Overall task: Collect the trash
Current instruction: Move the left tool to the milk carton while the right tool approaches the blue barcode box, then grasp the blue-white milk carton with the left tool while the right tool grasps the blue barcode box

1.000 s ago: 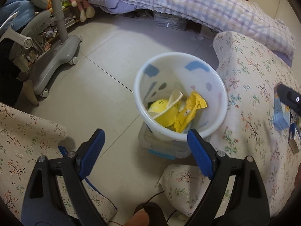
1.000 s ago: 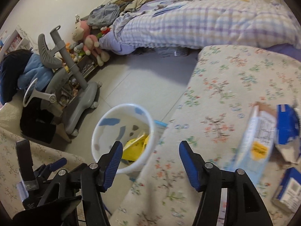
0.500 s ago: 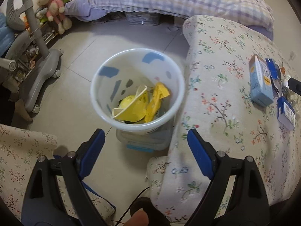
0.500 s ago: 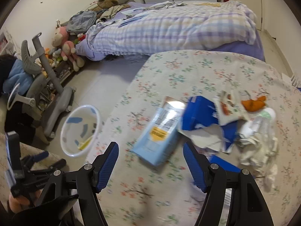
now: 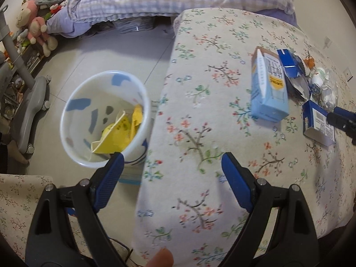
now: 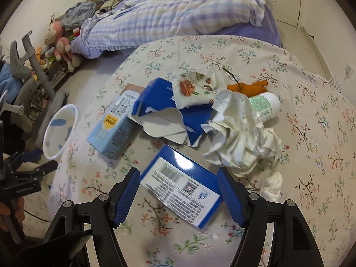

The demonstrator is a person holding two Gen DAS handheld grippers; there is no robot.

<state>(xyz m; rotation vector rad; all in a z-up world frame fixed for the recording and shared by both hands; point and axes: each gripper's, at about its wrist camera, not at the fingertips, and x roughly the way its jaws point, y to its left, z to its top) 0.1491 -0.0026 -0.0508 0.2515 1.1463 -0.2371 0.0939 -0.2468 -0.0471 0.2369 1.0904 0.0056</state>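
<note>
Looked out over a floral-clothed desk (image 5: 200, 133) strewn with trash: a light blue carton (image 5: 269, 89) lying flat, a torn dark blue cardboard box (image 6: 160, 109) touching it, a heap of crumpled white paper (image 6: 242, 138) against a white bottle with a green label (image 6: 264, 104). Spotted an orange scrap (image 6: 247, 89) just behind the bottle. Nearest of all, a flat blue-and-white barcode box (image 6: 180, 184) on the cloth. Beyond the desk, a bed with a checked quilt (image 6: 178, 15); off to the side, a grey chair base (image 5: 29, 111) and a pink plush monkey (image 5: 33, 26).

Down on the floor, tight against the desk's edge, a white plastic bin with blue patches (image 5: 102, 120), holding yellow wrappers (image 5: 118, 133) at the bottom.

Pointed the left gripper (image 5: 171, 158) steeply down over the desk's near edge, beside the bin: jaws spread wide, nothing between them. Angled the right gripper (image 6: 179, 173) down over the barcode box, jaws just opened further, box framed between the tips yet not pinched, pads clear of it.
</note>
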